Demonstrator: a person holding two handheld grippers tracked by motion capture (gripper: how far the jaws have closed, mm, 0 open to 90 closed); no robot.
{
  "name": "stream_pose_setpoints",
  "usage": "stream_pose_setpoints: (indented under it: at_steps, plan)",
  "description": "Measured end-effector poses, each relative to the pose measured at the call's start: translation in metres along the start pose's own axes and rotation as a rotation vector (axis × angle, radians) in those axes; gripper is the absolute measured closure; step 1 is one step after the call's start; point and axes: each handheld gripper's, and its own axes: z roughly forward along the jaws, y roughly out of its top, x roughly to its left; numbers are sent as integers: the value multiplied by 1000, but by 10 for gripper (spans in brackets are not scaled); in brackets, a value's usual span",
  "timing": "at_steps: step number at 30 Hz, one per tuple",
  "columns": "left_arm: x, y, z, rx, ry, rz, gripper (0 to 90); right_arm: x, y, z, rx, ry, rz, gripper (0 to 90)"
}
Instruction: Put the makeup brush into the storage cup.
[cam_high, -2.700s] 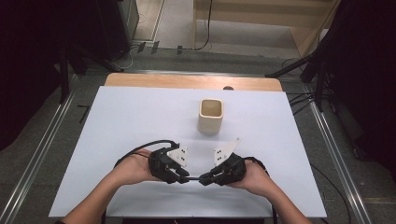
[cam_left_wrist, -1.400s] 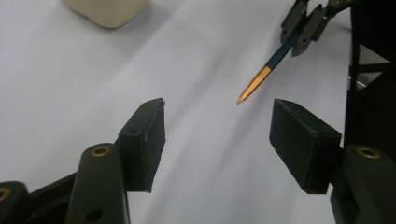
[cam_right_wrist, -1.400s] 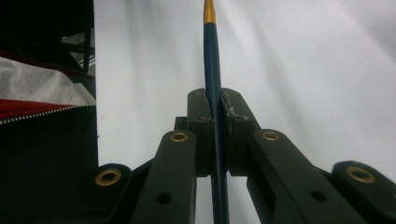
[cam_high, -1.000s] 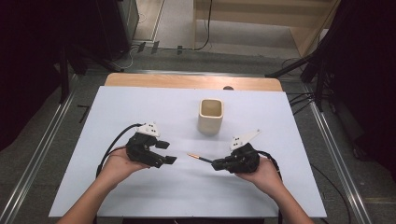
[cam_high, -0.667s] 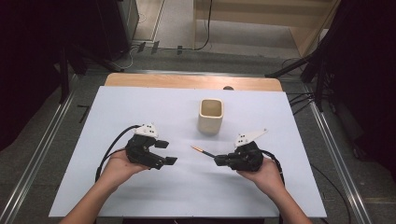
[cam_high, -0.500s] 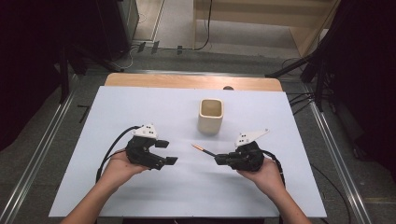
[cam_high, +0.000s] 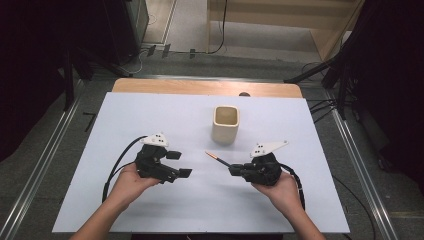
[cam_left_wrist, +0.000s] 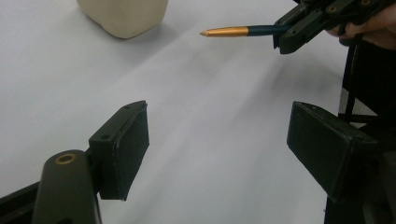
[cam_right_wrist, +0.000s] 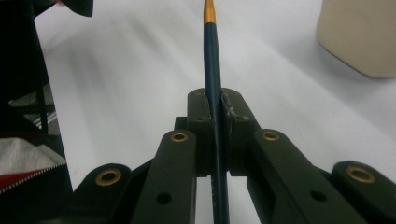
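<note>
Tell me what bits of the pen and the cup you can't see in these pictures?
- Pen: in the right gripper view its orange tip runs off the top edge, and its back end drops behind the right gripper, shut on it.
- Cup: in the left gripper view its top is cut by the upper edge.
- Cup's inside: too shadowed in the high view to tell what it holds.
- Left gripper: jaws just opening, nothing between them.

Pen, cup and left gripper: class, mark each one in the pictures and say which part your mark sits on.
Pen (cam_left_wrist: 259, 31): left gripper view, on its dark barrel behind the gold tip.
Cup (cam_high: 225, 135): high view, on its front wall.
Left gripper (cam_left_wrist: 217, 140): left gripper view, midway between its open jaws.
</note>
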Motion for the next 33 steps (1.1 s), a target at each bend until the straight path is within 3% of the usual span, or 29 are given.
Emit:
stream_pose_setpoints:
  at_steps: [10,21,29,33]
  plan:
    - [-5,2,1,-2,-4,2,204,17,3,2,-88,-90,61,842]
    - [-8,3,4,2,-7,15,165,35,2,11,-168,-96,163,842]
    - [-9,6,4,-39,-12,-15,173,45,-2,13,-212,-180,176,843]
    - [-10,6,5,-37,-6,-19,178,49,-7,17,-241,-167,209,843]
